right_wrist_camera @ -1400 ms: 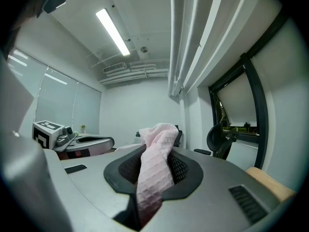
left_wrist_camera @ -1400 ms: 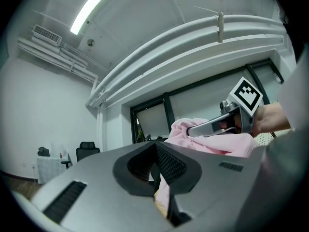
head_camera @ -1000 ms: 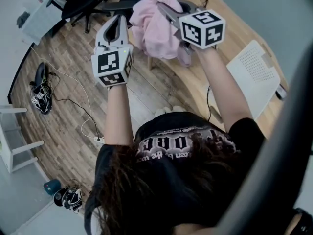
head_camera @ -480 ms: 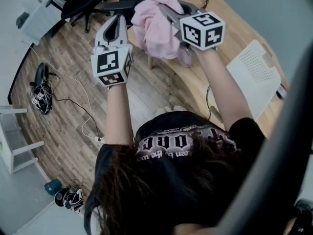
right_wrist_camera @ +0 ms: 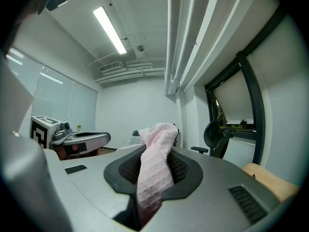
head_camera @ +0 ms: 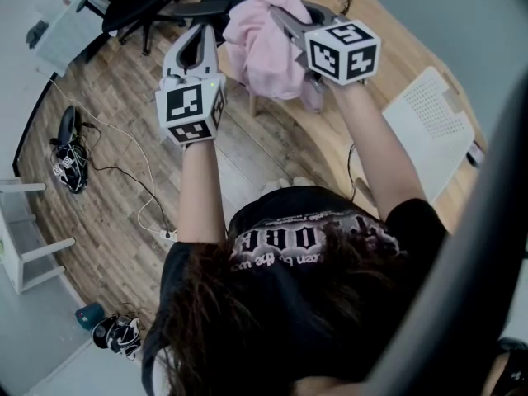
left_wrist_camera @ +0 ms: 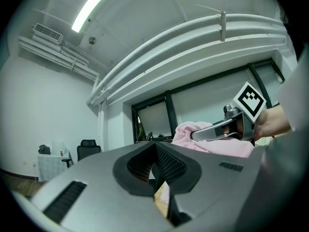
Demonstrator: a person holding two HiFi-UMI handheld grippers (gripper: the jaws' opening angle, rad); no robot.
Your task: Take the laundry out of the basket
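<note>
We reach both arms straight out ahead of us, above the wooden table [head_camera: 396,48] and the plank floor beside it. Our right forearm [head_camera: 375,147] stretches over the table's near left edge; our left forearm [head_camera: 200,188] runs alongside it over the floor. A white perforated basket [head_camera: 429,130] lies at the table's right edge. The pink waffle cloth [head_camera: 264,44] is out of it, bunched in the air over the table's left edge, pinched in a narrow grip by the right gripper [head_camera: 276,15]. The left gripper [head_camera: 200,33] points just beside the cloth, its jaws closed together on nothing.
</note>
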